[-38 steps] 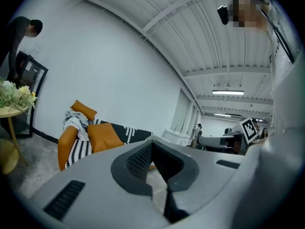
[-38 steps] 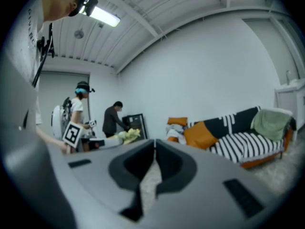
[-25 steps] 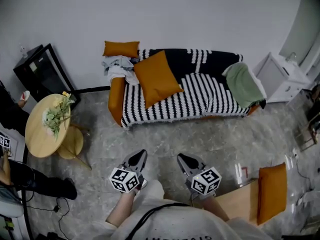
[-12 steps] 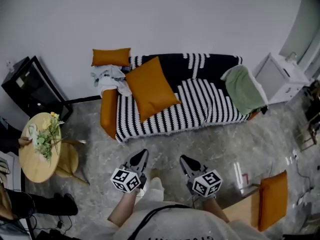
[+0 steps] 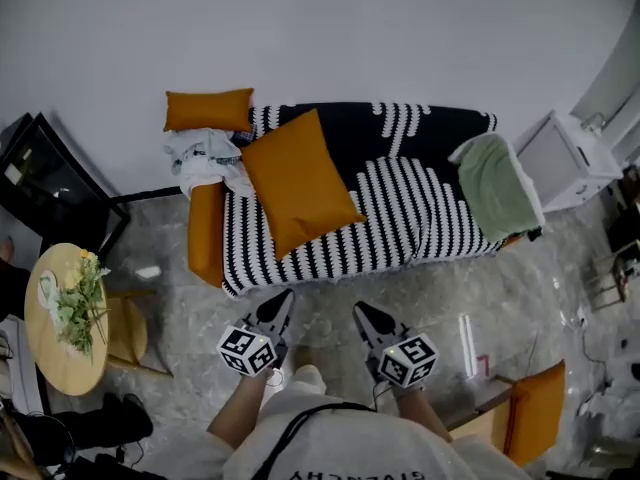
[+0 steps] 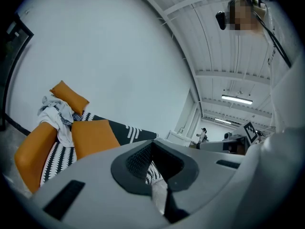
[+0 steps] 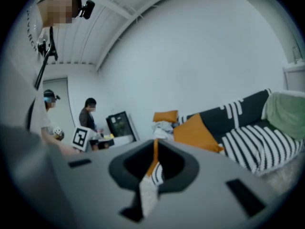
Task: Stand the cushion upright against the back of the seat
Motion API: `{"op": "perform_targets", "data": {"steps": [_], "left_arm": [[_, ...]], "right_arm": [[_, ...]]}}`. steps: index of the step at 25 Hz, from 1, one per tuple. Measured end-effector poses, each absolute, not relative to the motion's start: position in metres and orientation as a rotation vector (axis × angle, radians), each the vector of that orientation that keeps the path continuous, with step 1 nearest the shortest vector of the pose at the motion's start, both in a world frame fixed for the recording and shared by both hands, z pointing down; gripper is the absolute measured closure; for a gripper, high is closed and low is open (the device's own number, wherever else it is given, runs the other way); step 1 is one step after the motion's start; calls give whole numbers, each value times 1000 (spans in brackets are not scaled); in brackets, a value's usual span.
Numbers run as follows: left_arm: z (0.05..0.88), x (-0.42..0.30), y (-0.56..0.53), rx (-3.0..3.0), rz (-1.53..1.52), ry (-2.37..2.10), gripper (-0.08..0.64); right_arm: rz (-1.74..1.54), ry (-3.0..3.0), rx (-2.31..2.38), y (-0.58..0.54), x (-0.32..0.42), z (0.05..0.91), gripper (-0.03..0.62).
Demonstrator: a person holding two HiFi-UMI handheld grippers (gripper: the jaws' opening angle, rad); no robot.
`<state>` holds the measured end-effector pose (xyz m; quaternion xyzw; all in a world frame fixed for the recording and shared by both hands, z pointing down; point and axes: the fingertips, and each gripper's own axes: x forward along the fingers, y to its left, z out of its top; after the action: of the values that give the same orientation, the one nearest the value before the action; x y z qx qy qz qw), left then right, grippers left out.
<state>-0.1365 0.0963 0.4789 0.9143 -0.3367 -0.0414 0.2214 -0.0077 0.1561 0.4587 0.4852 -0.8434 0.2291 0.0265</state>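
A large orange cushion [image 5: 295, 180] lies tilted on the left half of the sofa seat [image 5: 400, 213], which has a black-and-white striped cover. It also shows in the left gripper view as the orange cushion [image 6: 93, 136] and in the right gripper view as the same cushion [image 7: 198, 131]. A smaller orange cushion [image 5: 208, 109] rests at the sofa's far left corner. My left gripper [image 5: 280, 304] and right gripper [image 5: 362, 314] hover side by side over the floor, short of the sofa's front edge. Both point at the sofa, shut, with nothing held.
Crumpled white clothes [image 5: 205, 158] lie on the sofa's left armrest and a green blanket [image 5: 497, 183] on its right end. A round wooden table [image 5: 45, 353] with flowers stands at left, a white cabinet [image 5: 570, 153] at right. Another orange cushion [image 5: 535, 413] lies near my right side.
The sofa has grown nearer and larger in the head view as both grippers travelled toward it. The jaws stayed shut throughout.
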Motion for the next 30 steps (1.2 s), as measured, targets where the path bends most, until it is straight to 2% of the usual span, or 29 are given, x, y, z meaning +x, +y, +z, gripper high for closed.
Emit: {"op": "perform_targets", "data": {"steps": [13,21,30], "left_arm": [[516,-142,31,2470,-62,-944,537],[539,-128,10,2409,-27,-1012,535],[571,-105,-40,2264,-45,-1098,535]], "right_arm": [[789,-2555,1403,86,-15,502,571],[875,-2430,1386,47,35,551,562],[939,-2317,1266,-32,85,628,426]]}}
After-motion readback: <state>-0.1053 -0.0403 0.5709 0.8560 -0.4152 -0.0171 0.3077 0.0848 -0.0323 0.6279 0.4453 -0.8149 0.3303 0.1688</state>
